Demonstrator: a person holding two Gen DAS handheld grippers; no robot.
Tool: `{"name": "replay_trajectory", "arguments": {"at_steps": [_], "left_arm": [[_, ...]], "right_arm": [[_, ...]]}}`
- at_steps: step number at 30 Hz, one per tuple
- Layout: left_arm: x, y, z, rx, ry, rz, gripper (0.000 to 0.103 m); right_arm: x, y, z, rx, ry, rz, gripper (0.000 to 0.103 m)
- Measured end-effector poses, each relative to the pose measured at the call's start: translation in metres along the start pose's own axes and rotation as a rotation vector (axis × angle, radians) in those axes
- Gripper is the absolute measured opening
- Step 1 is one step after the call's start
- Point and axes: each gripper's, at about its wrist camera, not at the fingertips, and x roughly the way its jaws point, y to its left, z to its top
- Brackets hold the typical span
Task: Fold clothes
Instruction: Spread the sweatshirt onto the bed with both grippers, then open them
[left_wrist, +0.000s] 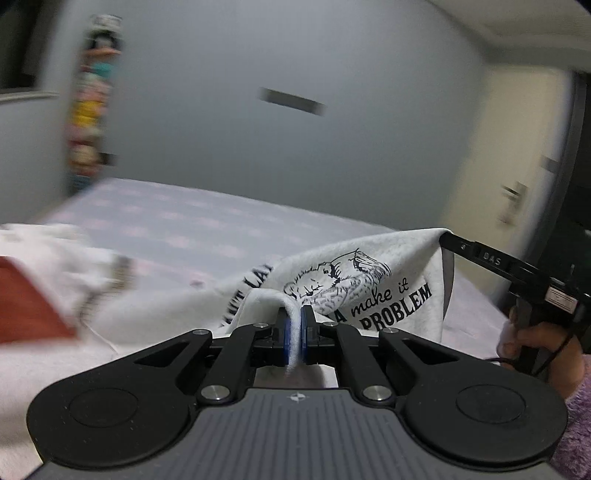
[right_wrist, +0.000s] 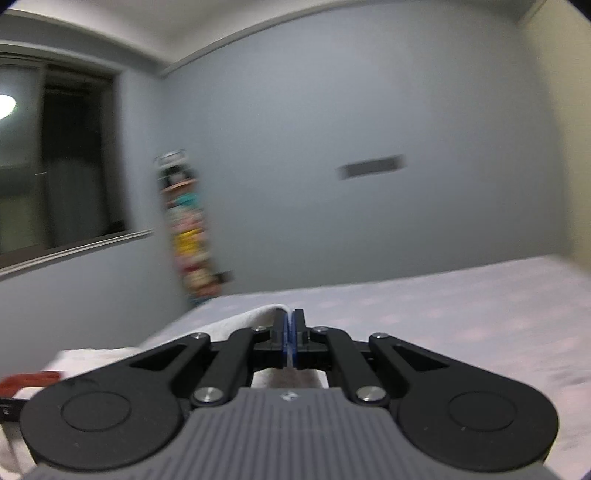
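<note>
Bed (left_wrist: 207, 225): pale checked cover, fills the lower room.
Wall (left_wrist: 295, 147): grey, dark vent at 12 o'clock.
Sweatshirt (left_wrist: 388, 291): white, printed, lifted over the bed.
Left gripper (left_wrist: 294, 332): jaws clenched on sweatshirt.
Right gripper (right_wrist: 289, 339): jaws pinching its cloth.

Ahead of the claw lies a bed (left_wrist: 207, 229) with a pale sheet carrying faint pink marks, blurred. Beyond it stands a grey wall (left_wrist: 295, 155), with a dark bar (left_wrist: 292, 101) on it above the claw. Up and to the left hangs a colourful strip (left_wrist: 90, 107), too blurred to read. To the right is a cream door (left_wrist: 517, 155). In the right wrist view a dark window (right_wrist: 62, 158) sits far left.
</note>
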Motion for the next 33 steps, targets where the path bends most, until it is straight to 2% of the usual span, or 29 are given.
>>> {"name": "replay_trajectory", "arguments": {"at_steps": [3,6,11,14,16,18,19,21,22,23,24,25,29,31,33], "left_arm": [[0.025,-0.026,-0.013,0.062,0.103,-0.088,0.004],[0.051,-0.037,-0.037,0.109,0.242,-0.12,0.004],[0.073,-0.008,-0.073,0.133,0.431,-0.049,0.004],[0.071,0.015,-0.079,0.111,0.478,0.015,0.004],[0.071,0.017,-0.077,0.108,0.487,0.024,0.007],[0.071,0.011,-0.072,0.13,0.475,0.034,0.012],[0.066,-0.004,-0.064,0.148,0.457,0.04,0.012],[0.062,-0.003,-0.052,0.174,0.419,0.04,0.016],[0.059,-0.004,-0.047,0.174,0.403,0.037,0.022],[0.055,-0.005,-0.043,0.173,0.388,0.034,0.031],[0.057,-0.006,-0.038,0.178,0.373,0.044,0.035],[0.059,-0.007,-0.032,0.184,0.359,0.055,0.041],[0.088,0.008,-0.016,0.16,0.348,0.067,0.055],[0.109,0.022,-0.013,0.126,0.345,0.046,0.059],[0.134,0.035,-0.013,0.095,0.329,0.061,0.061]], "right_arm": [[-0.032,-0.056,-0.005,0.019,0.037,-0.123,0.003],[-0.064,-0.099,-0.026,0.015,0.126,-0.21,0.003],[-0.099,-0.132,-0.073,0.026,0.352,-0.195,0.003],[-0.106,-0.136,-0.104,0.066,0.514,-0.131,0.003],[-0.107,-0.137,-0.125,0.107,0.614,-0.079,0.003],[-0.102,-0.138,-0.13,0.111,0.632,-0.074,0.004],[-0.1,-0.139,-0.132,0.111,0.637,-0.075,0.007],[-0.104,-0.143,-0.127,0.134,0.613,-0.069,0.015],[-0.106,-0.144,-0.122,0.133,0.597,-0.063,0.018],[-0.106,-0.144,-0.115,0.128,0.581,-0.058,0.025],[-0.107,-0.144,-0.108,0.123,0.565,-0.052,0.032],[-0.107,-0.145,-0.1,0.11,0.542,-0.05,0.033],[-0.099,-0.162,-0.076,0.061,0.481,-0.096,0.035],[-0.089,-0.173,-0.07,0.053,0.465,-0.144,0.036],[-0.073,-0.185,-0.069,0.048,0.451,-0.185,0.039]]}}
